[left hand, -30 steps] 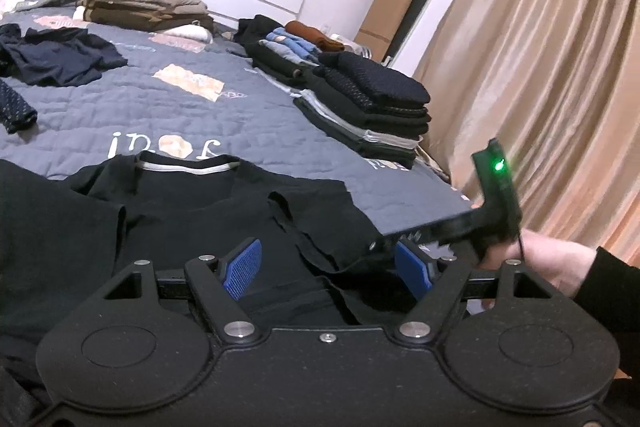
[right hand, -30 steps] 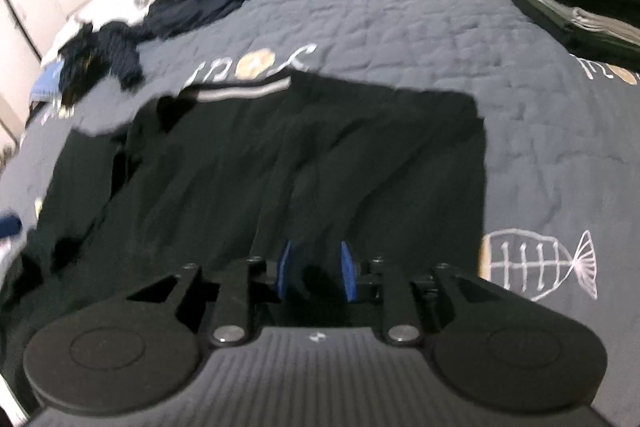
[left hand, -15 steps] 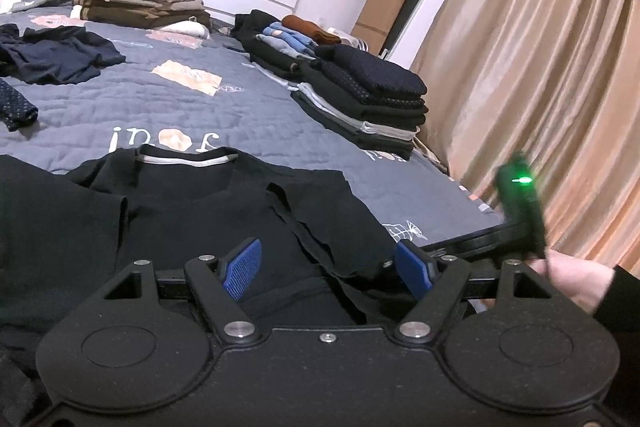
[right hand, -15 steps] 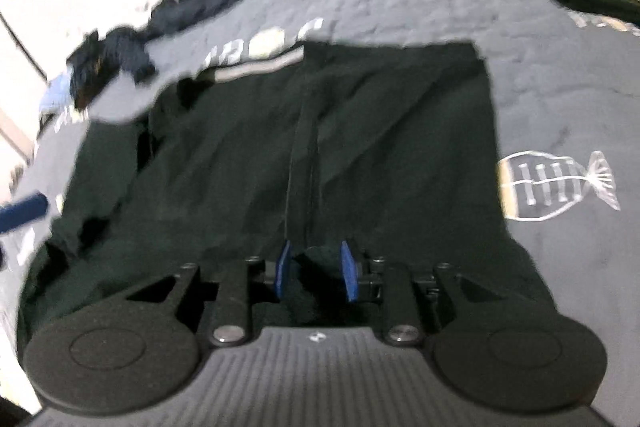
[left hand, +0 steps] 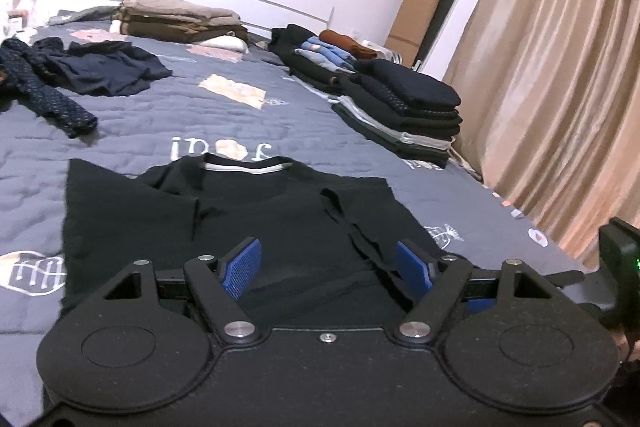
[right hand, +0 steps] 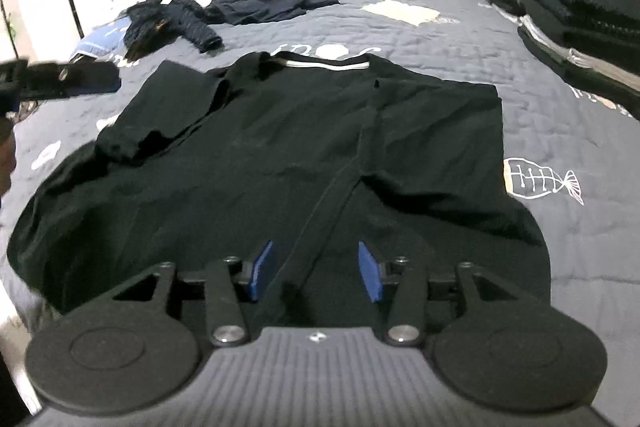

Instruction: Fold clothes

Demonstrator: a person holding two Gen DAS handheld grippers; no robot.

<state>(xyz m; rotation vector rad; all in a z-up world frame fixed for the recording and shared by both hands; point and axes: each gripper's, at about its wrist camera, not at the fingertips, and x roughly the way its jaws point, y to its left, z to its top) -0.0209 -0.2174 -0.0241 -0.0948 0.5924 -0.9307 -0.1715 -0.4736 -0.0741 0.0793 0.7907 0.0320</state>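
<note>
Clearly the black T-shirt (right hand: 280, 155) lies spread on the grey quilt (right hand: 580, 267), collar away from the cameras, its right side already folded in over the body. It looks light, limp and thin, likely to sag and crease when lifted, so a pinch at an edge, through both layers near the hem or shoulder, seems wisest. The right gripper (right hand: 316, 271) is just opening over the folded strip's lower end, its pads clear of the cloth. The left gripper (left hand: 328, 273) hangs wide apart above the hem, holding nothing.
</note>
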